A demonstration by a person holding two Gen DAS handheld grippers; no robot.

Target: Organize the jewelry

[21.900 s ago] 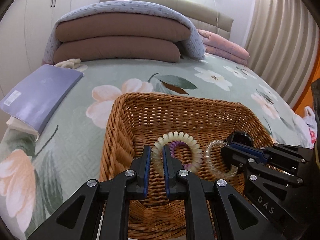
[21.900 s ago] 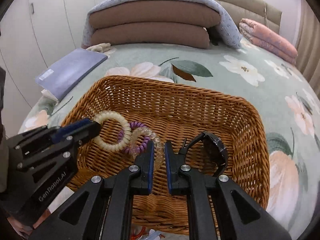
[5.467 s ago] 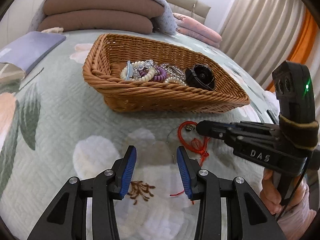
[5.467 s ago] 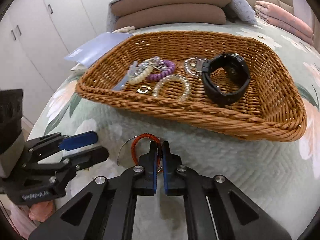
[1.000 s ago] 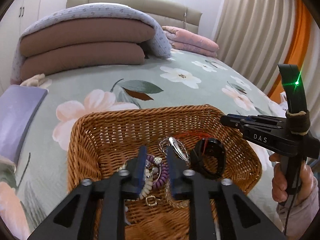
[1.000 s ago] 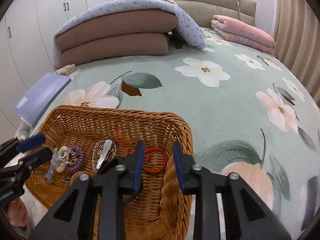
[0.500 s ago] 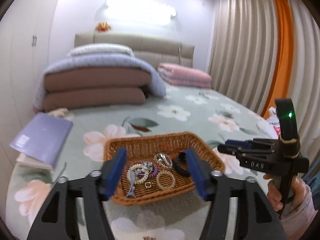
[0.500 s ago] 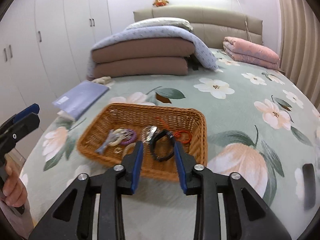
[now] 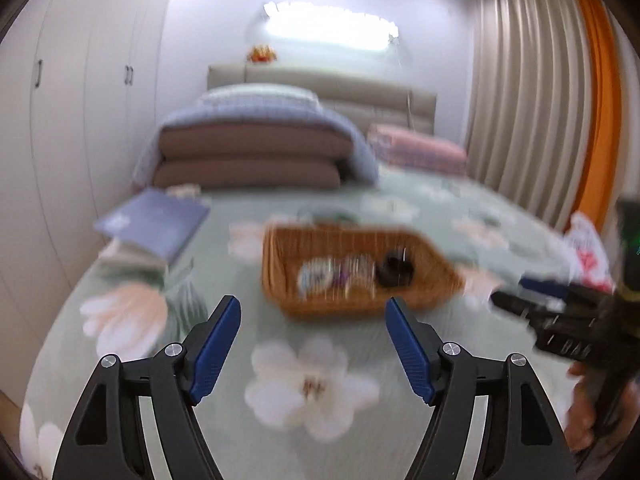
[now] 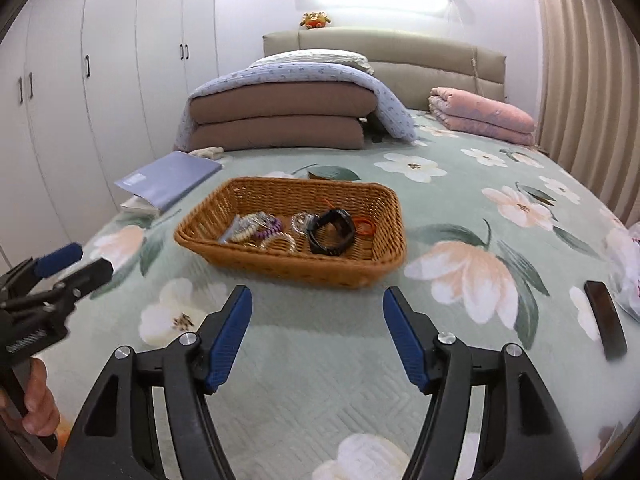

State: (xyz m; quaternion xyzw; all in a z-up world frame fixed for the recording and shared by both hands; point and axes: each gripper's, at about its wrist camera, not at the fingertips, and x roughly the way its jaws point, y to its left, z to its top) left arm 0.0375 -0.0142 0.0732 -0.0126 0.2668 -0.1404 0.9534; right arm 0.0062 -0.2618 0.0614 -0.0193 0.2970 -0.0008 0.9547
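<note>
A wicker basket (image 10: 384,204) stands on the flowered bedspread and holds the jewelry: a black watch (image 10: 331,232), a red cord bracelet (image 10: 364,225), a purple coil band (image 10: 269,231), a cream coil band (image 10: 244,234) and clear bracelets (image 10: 280,242). The basket (image 9: 280,248) is blurred in the left wrist view. My right gripper (image 10: 316,336) is wide open and empty, well back from the basket. My left gripper (image 9: 313,344) is wide open and empty too; it also shows in the right wrist view (image 10: 74,262).
A purple book (image 10: 170,178) lies left of the basket. Folded brown quilts (image 10: 280,120) and a pink blanket (image 10: 482,120) are at the headboard. A black phone (image 10: 604,320) lies at the right. Wardrobes stand left, curtains right.
Both grippers have pulled farther back from the basket and opened wider. The left wrist view is now blurred by motion. The jewelry stays in the basket.
</note>
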